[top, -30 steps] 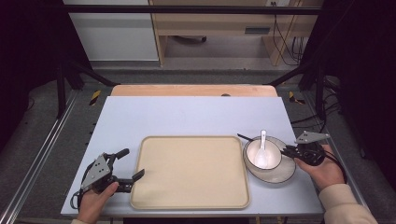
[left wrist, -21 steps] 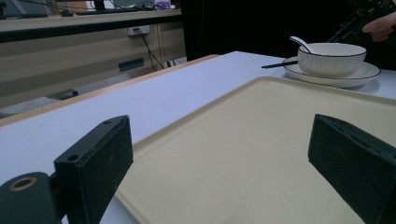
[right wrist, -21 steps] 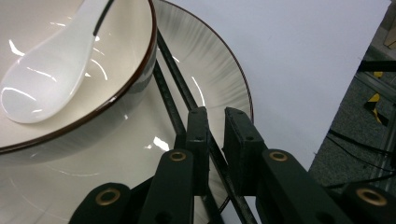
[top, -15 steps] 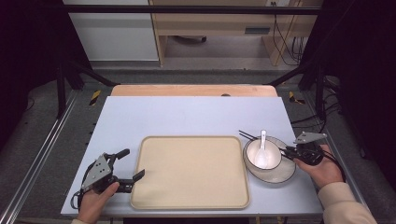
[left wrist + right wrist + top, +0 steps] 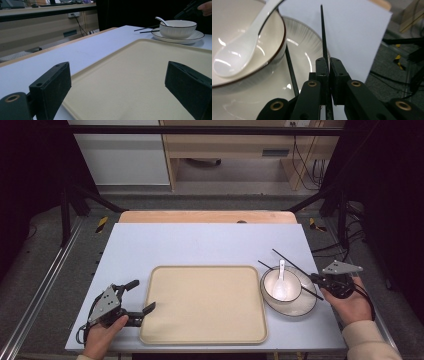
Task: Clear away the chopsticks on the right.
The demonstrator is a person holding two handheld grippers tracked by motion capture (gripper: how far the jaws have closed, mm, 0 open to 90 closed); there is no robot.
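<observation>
Chopstick [image 5: 323, 42] clenched in right tool [image 5: 329, 75] beside bowl [image 5: 244, 50]; left tool [image 5: 134, 296] released.

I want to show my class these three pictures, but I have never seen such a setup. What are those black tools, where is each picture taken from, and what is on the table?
A person sits at a table and holds a hand-operated two-jaw gripper in each hand; there is no robot arm. The high view looks down from above the person's side. The other two pictures come from small cameras riding on each gripper, looking along its jaws.

On the table lie a beige tray and, to its right, a plate bearing a bowl with a white spoon in it.

The left gripper is open beside the tray's edge. The right gripper is shut on one black chopstick; a second chopstick rests on the plate.
</observation>
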